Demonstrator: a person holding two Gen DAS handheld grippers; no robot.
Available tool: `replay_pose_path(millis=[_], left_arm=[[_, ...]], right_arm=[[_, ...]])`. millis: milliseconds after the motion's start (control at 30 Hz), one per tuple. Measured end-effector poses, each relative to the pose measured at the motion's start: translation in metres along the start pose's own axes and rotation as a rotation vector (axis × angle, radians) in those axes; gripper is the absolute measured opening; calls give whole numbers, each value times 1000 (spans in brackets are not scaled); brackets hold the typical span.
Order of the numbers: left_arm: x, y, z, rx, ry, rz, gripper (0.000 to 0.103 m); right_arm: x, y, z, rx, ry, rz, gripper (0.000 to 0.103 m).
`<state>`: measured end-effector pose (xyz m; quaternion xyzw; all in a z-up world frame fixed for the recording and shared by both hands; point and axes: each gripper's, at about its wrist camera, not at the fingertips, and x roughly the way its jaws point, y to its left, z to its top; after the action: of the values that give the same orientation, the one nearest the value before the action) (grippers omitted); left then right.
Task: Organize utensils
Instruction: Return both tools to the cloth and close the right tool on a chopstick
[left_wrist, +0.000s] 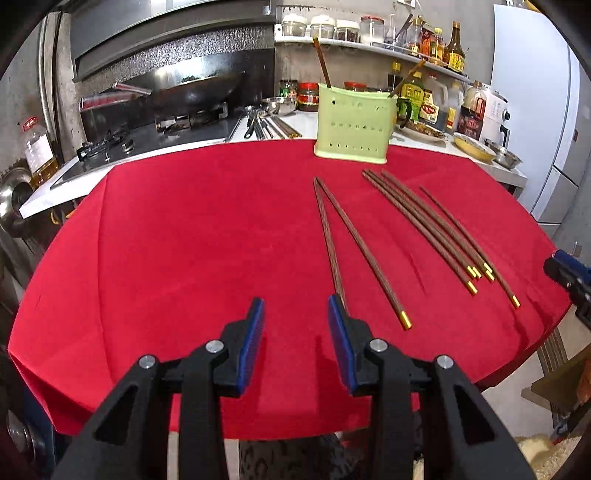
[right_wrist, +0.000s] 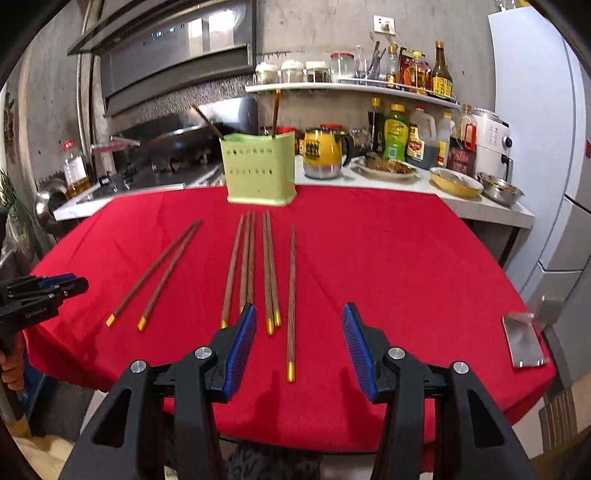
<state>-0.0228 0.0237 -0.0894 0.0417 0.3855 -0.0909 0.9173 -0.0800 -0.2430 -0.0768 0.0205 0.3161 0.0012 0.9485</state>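
Note:
Several brown chopsticks with gold ends lie on a red tablecloth (left_wrist: 184, 240). In the left wrist view a pair (left_wrist: 360, 247) lies ahead of my open, empty left gripper (left_wrist: 295, 314), with a further group (left_wrist: 436, 229) to the right. A pale green utensil holder (left_wrist: 354, 123) stands at the cloth's far edge with two chopsticks upright in it. In the right wrist view my open, empty right gripper (right_wrist: 299, 325) hovers over a single chopstick (right_wrist: 291, 295); the group (right_wrist: 255, 266), the pair (right_wrist: 159, 273) and the holder (right_wrist: 260, 168) lie beyond.
A stove with a wok (left_wrist: 184, 88) stands behind on the left. Bottles, jars, a yellow mug (right_wrist: 323, 153) and dishes crowd the counter and shelf behind the holder. A shiny metal object (right_wrist: 524, 339) lies at the cloth's right edge. A white fridge (right_wrist: 535, 129) stands at right.

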Motion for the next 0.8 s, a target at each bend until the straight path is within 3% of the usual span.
replay_pose_path(millis=[567,700,800], left_arm=[[23,-15,-8,29,84,-41,35],[29,-17,-9,37,102,-57,35],[30,-23,-11,61,109,-72,35]], right_arm=[[27,0,-16,13,88,19,49],[34,0,-14,16,103,28,34],[41,-1,-16,18,125,46,28]])
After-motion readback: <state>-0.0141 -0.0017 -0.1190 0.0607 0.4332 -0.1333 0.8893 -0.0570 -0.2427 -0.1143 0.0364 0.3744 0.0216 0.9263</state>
